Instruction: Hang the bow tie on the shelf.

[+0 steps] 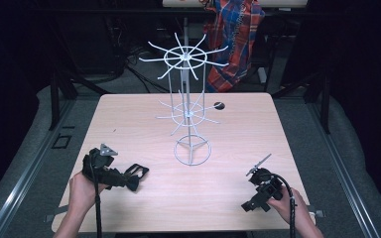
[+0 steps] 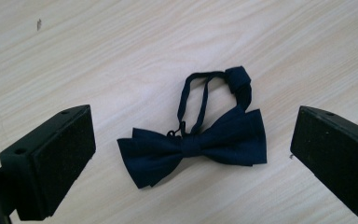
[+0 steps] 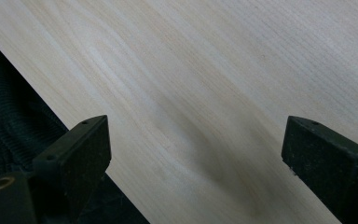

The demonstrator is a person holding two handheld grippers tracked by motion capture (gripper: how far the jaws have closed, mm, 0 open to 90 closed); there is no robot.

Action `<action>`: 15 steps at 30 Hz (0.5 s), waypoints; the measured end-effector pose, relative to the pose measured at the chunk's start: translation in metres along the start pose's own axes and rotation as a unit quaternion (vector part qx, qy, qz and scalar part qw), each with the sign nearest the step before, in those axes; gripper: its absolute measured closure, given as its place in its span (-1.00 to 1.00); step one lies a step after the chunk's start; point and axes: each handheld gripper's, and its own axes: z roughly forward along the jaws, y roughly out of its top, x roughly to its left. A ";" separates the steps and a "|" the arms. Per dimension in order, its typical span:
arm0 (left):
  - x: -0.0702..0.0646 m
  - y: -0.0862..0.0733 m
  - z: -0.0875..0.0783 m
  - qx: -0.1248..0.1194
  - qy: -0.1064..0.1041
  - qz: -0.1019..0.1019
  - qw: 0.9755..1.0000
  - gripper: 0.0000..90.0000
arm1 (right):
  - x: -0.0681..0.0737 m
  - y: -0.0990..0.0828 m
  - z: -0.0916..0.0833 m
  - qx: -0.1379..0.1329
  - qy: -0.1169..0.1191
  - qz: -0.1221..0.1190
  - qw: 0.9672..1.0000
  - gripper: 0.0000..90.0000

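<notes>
Left tongs (image 2: 191,154) hang wide open over a dark bow tie (image 2: 193,147) on the table (image 2: 98,56); next, lower and close. Right tongs (image 3: 196,168) wide open, empty.

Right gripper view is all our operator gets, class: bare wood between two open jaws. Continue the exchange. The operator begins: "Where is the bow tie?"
Observer: The bow tie lies flat on the table at the front left, under the left tool.
Operator: Is it gripped?
Observer: No. The left tool's jaws stand wide open on either side of the tie, clear of it.
Operator: Anything else on the table?
Observer: A white wire rack with two tiers of spokes stands mid-table, beyond both tools. Your right tool is at the front right.
</notes>
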 end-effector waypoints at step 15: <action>-0.005 0.007 0.009 0.008 -0.003 0.010 1.000 -1.00 | -0.001 0.000 0.001 0.001 0.000 0.001 1.000 -0.83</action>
